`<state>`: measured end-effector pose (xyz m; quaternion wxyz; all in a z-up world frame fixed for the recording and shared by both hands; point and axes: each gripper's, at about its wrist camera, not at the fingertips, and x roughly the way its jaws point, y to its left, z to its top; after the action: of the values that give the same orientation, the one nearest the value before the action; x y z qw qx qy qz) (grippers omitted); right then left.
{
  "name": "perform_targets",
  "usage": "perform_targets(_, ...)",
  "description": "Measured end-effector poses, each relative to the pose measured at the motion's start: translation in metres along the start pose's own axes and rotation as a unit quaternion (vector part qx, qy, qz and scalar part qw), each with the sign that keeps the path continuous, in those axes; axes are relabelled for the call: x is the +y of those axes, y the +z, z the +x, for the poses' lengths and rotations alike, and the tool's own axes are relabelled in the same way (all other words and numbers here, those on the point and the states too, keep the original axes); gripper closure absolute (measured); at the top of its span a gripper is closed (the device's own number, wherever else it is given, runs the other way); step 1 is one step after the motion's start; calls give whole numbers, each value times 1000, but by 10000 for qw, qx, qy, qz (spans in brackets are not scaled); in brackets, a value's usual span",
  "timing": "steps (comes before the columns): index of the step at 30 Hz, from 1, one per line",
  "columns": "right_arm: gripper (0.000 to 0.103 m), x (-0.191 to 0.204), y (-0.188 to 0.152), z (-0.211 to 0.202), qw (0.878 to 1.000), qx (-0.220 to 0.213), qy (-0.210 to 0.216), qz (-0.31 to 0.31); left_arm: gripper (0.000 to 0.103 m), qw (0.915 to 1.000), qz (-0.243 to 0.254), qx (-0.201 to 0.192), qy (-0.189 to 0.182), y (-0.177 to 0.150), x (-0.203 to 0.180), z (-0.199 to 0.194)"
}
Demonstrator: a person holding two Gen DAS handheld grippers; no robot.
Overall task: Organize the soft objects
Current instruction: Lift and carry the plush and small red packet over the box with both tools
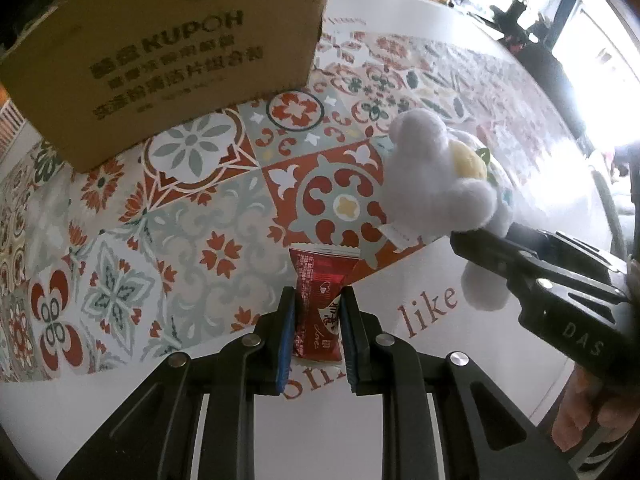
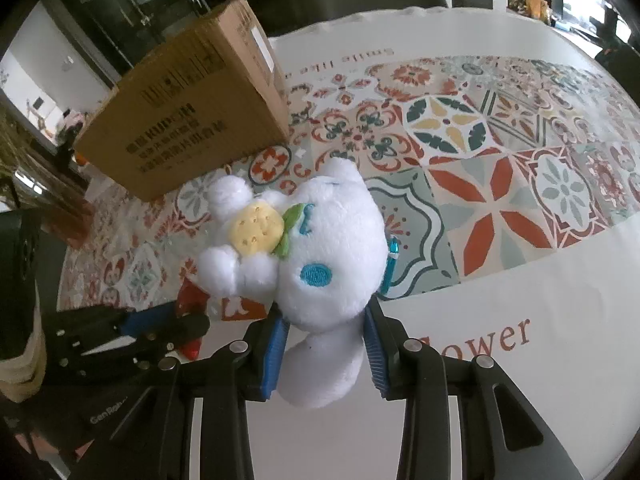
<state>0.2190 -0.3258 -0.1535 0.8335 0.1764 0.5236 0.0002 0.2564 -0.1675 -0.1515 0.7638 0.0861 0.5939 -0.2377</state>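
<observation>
My left gripper (image 1: 316,304) is shut on a red snack packet (image 1: 320,300), held just above the patterned tablecloth. My right gripper (image 2: 326,320) is shut on a white plush toy (image 2: 320,256) that holds a yellow biscuit and has blue embroidered eyes. The plush also shows in the left wrist view (image 1: 440,180), to the right of the packet, with the right gripper's black body (image 1: 552,288) under it. In the right wrist view the left gripper (image 2: 168,320) sits low at the left, the red packet (image 2: 192,300) partly hidden behind the plush.
A brown cardboard box (image 1: 168,60) stands at the far left of the table, also in the right wrist view (image 2: 192,112). The tablecloth (image 2: 500,200) has a tile pattern and a white border with lettering. Dark chairs stand beyond the far edge.
</observation>
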Motion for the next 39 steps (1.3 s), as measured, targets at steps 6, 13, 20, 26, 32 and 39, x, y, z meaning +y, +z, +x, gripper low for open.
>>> perform_targets(6,66,8,-1,-9,9999,-136,56,35,81,9992,-141,-377,17,-14,6,-27)
perform_targets(13,66,25,0,-25,9990,-409,165,19,81,9964,-310,-782,92,-15,14,-57)
perform_targets(20,70,47,2,-41,9967,-769,178,-171,81,9923,-512,-1123,120,-18,19,-75)
perform_targets(26,70,61,3,-55,9943,-989,264,-293,81,9880,-560,-1430,147,-20,23,-94)
perform_targets(32,70,74,8,-68,9915,-1186,344,-402,81,9834,-596,-1706,165,-21,26,-114)
perform_targets(39,70,87,18,-81,9881,-1371,456,-519,81,9775,-588,-2011,231,-18,31,-137)
